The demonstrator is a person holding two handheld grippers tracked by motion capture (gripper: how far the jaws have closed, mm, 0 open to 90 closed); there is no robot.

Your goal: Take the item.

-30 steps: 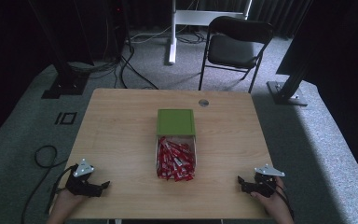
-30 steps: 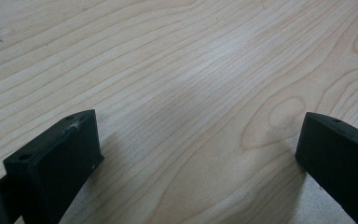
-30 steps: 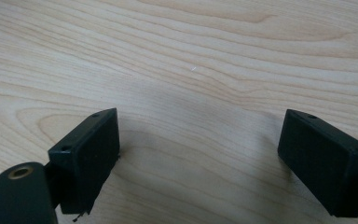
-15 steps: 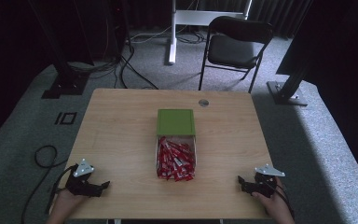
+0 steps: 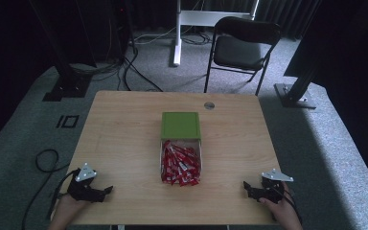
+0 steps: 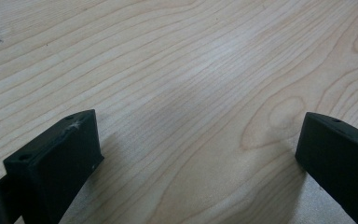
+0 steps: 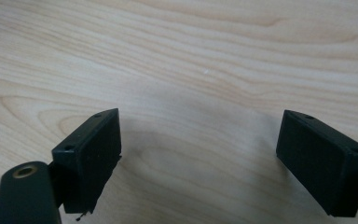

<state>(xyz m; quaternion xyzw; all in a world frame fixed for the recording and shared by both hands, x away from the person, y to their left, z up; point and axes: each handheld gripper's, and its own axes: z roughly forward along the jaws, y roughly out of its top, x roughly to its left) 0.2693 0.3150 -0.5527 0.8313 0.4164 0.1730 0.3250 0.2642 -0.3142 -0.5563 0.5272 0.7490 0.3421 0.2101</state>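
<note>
High view: a wooden worktop (image 5: 124, 139) carries a clear box (image 5: 181, 160) at its middle, heaped with red packets (image 5: 179, 165), and a green lid (image 5: 180, 125) lies flat touching the box's far end. The left claw (image 5: 106, 190) rests near the worktop's near-left corner, held by a hand (image 5: 67, 213); the right claw (image 5: 247, 187) rests near the near-right corner. Both sit well apart from the box. Each gripper view shows its jaws spread wide over bare wood, grasping nothing. A black chair (image 5: 242, 48) stands on the floor beyond.
</note>
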